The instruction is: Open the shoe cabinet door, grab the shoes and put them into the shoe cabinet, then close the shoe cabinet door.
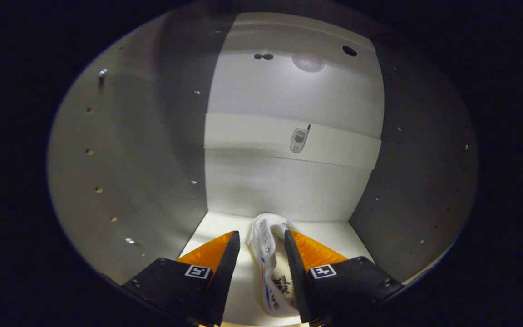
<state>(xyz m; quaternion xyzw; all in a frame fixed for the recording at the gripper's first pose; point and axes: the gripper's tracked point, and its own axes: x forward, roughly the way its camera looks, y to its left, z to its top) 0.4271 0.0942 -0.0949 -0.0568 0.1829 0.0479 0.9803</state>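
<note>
white fabric shoe [271,259] | on its side, on white cabinet [288,181] floor | between spread jaws, touching the right one

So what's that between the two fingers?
A white shoe, seen in the gripper view, resting on the cabinet floor. The gripper is open around it.

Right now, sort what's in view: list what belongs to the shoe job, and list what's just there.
Part of the job:
- shoe, lying on the cabinet floor between the open claw's fingers, close against one of them
- shoe cabinet, its inside all around

Just there:
- small phone-like object on the back wall
- round light up top
</note>
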